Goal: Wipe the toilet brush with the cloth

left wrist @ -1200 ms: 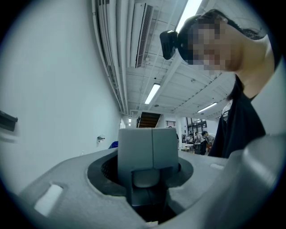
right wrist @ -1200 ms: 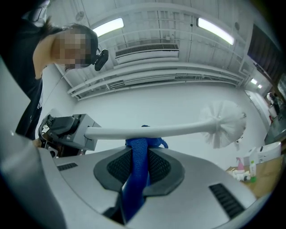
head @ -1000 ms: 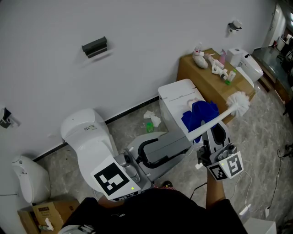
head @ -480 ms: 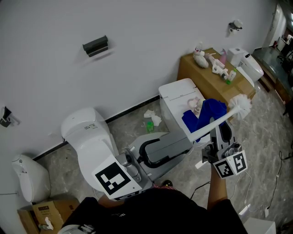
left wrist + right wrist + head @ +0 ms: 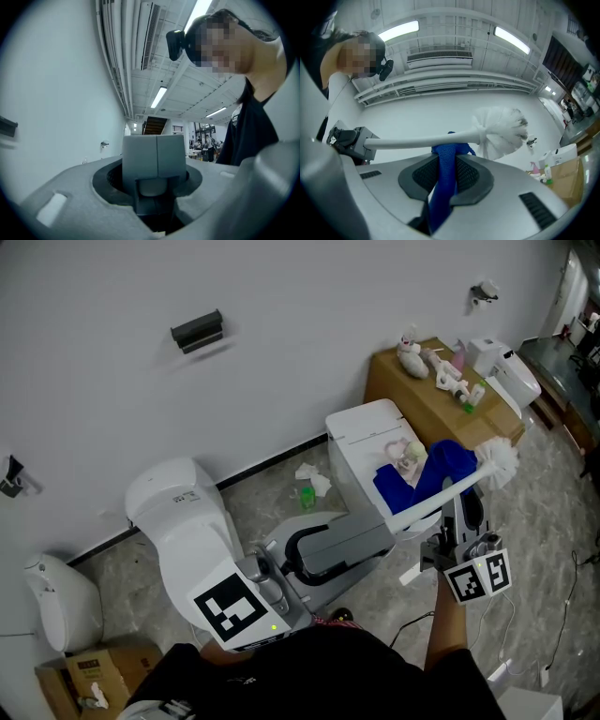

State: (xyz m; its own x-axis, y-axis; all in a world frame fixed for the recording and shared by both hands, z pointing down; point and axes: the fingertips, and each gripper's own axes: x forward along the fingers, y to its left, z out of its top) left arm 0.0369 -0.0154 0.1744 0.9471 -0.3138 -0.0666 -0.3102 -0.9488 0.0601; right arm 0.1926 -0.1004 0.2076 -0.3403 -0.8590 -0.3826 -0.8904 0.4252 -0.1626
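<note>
The white toilet brush lies nearly level, its bristle head at the right. My left gripper is shut on the handle's end. In the right gripper view the handle crosses from that grip to the bristle head. My right gripper is shut on the blue cloth, which lies against the handle close to the bristles. The cloth runs up between the right gripper's jaws. In the left gripper view the left gripper shows its jaws close together, and the brush is hidden.
A white box stands behind the brush. Beside it, a wooden cabinet carries bottles and toys. Crumpled tissue and a green bottle lie on the floor by the wall. A cardboard box sits at the lower left.
My right gripper has slid the blue cloth to the right along the handle, toward the bristle head. The left gripper and the brush have hardly moved.
</note>
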